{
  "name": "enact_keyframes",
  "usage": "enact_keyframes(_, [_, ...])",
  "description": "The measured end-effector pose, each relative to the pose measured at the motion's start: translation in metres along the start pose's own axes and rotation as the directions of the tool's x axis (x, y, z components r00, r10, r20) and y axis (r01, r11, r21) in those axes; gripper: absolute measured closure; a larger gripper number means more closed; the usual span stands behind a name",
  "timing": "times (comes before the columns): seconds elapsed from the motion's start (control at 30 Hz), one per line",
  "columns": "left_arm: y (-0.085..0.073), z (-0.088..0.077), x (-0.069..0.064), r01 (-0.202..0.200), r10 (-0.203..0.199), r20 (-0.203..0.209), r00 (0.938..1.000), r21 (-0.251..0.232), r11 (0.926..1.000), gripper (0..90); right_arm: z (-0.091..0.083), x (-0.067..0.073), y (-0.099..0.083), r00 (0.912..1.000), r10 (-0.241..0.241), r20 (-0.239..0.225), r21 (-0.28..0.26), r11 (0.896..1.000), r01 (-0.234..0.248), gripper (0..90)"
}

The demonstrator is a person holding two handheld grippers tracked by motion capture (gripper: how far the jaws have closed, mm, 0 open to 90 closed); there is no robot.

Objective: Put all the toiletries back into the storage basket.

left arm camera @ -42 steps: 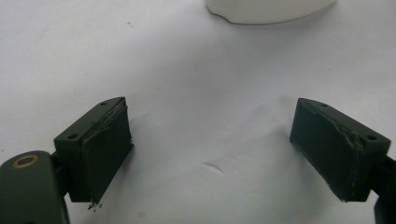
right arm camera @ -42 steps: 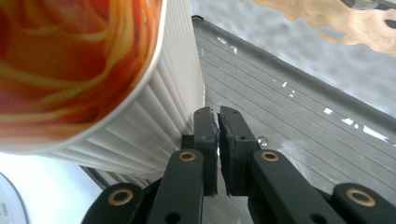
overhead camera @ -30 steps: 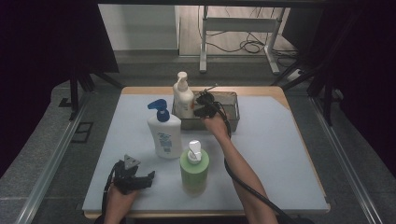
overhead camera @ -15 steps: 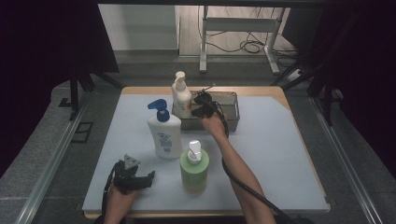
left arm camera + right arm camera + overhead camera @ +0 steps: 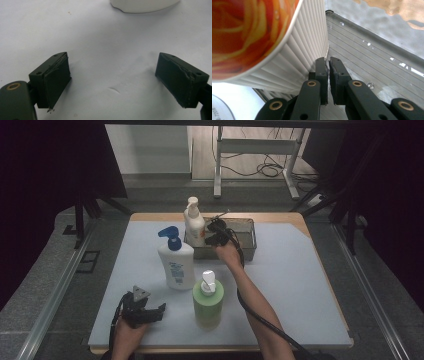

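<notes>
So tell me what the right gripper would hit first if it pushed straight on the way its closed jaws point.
Probably the ribbed white cup with the orange noodle picture: the right gripper has its shut jaw tips right at the cup's lower edge, over the grey metal tray. Whether they already touch is unclear; slightly right, it meets the tray floor instead.

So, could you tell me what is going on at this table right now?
A person works with a claw in each hand. The right claw, jaws shut with nothing between them, sits at the grey metal basket beside a white ribbed bottle with an orange label. The left claw rests open over the pale table mat. A white bottle with a blue pump and a green pump bottle stand nearby.
</notes>
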State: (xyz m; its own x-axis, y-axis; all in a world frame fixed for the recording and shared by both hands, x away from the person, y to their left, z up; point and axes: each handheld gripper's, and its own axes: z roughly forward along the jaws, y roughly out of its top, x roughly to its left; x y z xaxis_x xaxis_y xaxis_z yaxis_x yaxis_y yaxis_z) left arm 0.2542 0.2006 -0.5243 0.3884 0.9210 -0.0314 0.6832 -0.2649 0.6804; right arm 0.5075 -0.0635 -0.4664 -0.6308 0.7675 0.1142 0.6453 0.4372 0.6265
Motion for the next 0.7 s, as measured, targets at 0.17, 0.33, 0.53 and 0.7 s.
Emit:
enact_keyframes(0.17, [0.0, 0.0, 0.0, 0.001, -0.001, 0.0, 1.0, 0.0, 1.0, 12.1, -0.002, 0.003, 0.003, 0.9998, -0.004, -0.019, -0.005, 1.0, 0.003, 85.1])
enact_keyframes(0.33, [0.0, 0.0, 0.0, 0.0, 0.0, 0.0, 1.0, 0.0, 1.0, 12.1, -0.001, 0.011, 0.004, 0.9992, -0.023, -0.033, -0.003, 1.0, 0.023, 85.2])
enact_keyframes(0.53, [0.0, 0.0, 0.0, 0.001, -0.001, 0.0, 1.0, 0.0, 1.0, 12.1, 0.0, 0.011, 0.005, 0.9991, -0.02, -0.038, -0.001, 1.0, 0.02, 85.1])
enact_keyframes(0.7, [0.0, 0.0, 0.0, 0.001, -0.001, 0.0, 1.0, 0.0, 1.0, 12.0, 0.001, 0.014, 0.005, 0.9987, -0.016, -0.048, -0.009, 1.0, 0.015, 85.4])
